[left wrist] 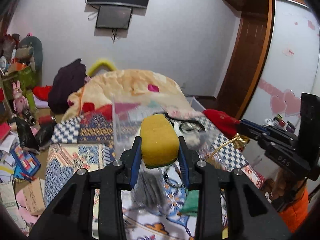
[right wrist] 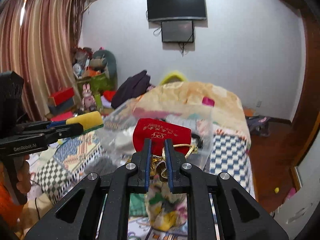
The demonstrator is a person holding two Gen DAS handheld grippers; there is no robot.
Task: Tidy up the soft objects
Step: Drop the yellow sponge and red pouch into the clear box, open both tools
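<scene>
My left gripper (left wrist: 160,148) is shut on a yellow sponge (left wrist: 159,140) with a green underside, held above the patterned bed. The sponge also shows in the right wrist view (right wrist: 85,120) at the left. My right gripper (right wrist: 158,146) is shut on a red velvet drawstring pouch (right wrist: 160,134) with gold cord; the pouch also shows in the left wrist view (left wrist: 220,119) at the right. A clear plastic bin (left wrist: 128,124) holding soft items stands on the bed just ahead of both grippers; it also shows in the right wrist view (right wrist: 202,152).
A cream blanket (left wrist: 130,84) is heaped behind the bin. A grey fuzzy item (left wrist: 148,190) and a green cloth (left wrist: 192,200) lie on the bed below the left gripper. A floral bag (right wrist: 166,210) lies under the right gripper. Clutter covers the floor at the left.
</scene>
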